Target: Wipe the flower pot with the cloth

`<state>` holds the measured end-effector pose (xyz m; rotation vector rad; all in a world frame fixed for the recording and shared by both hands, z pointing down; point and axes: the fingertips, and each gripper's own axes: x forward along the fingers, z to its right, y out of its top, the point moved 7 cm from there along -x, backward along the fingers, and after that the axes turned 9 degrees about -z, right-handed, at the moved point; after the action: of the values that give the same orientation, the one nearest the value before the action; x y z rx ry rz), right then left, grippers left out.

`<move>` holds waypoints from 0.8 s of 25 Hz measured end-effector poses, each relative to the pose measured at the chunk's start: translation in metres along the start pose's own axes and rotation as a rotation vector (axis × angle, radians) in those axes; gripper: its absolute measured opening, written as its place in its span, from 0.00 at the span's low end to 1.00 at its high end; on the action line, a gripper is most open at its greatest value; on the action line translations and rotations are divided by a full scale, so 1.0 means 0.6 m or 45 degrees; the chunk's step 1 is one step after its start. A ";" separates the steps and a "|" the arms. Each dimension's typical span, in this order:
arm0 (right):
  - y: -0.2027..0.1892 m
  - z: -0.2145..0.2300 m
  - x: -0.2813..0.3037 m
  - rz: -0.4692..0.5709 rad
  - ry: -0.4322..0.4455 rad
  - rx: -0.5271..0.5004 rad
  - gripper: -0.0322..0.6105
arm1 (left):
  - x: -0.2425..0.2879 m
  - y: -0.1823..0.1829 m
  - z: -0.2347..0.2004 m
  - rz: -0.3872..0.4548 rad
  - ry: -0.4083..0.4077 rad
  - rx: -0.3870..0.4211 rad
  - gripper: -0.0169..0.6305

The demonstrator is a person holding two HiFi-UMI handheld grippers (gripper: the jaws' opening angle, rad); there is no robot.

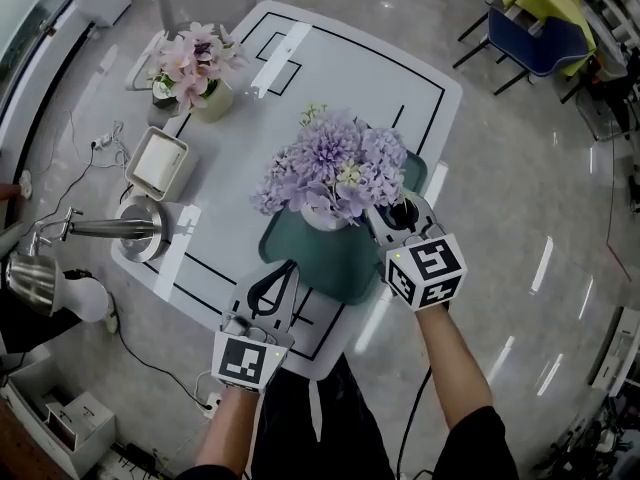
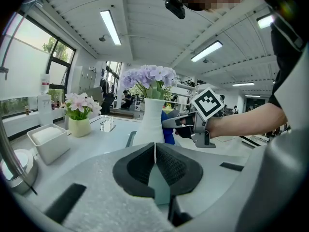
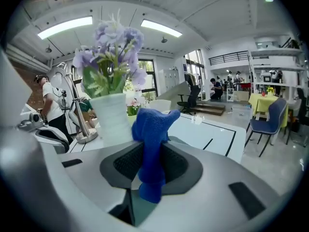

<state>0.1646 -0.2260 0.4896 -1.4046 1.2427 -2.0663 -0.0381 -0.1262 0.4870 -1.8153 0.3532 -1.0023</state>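
A white ribbed flower pot [image 1: 325, 215] with purple flowers stands on a teal mat [image 1: 330, 258] at the table's middle. My right gripper [image 1: 383, 218] is at the pot's right side, shut on a blue cloth [image 3: 152, 144] that sticks up between its jaws. In the left gripper view the cloth [image 2: 167, 129] lies right against the pot [image 2: 153, 120]; the flowers hide it in the head view. My left gripper [image 1: 288, 268] is shut with nothing in it, low over the table in front of the mat, apart from the pot.
A small pot of pink flowers [image 1: 200, 78] stands at the table's far left. A white square box [image 1: 158, 163] and a metal lamp base [image 1: 135, 230] sit along the left edge. Chairs [image 1: 535, 28] stand on the floor at the far right.
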 end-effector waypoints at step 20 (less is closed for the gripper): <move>-0.016 -0.054 -0.078 0.099 -0.057 0.109 0.20 | -0.023 -0.023 0.033 -0.005 -0.009 -0.039 0.05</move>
<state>0.1588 -0.1730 0.4667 -1.3357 1.1585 -2.0005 -0.0342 -0.0990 0.4890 -1.8478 0.3623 -0.9977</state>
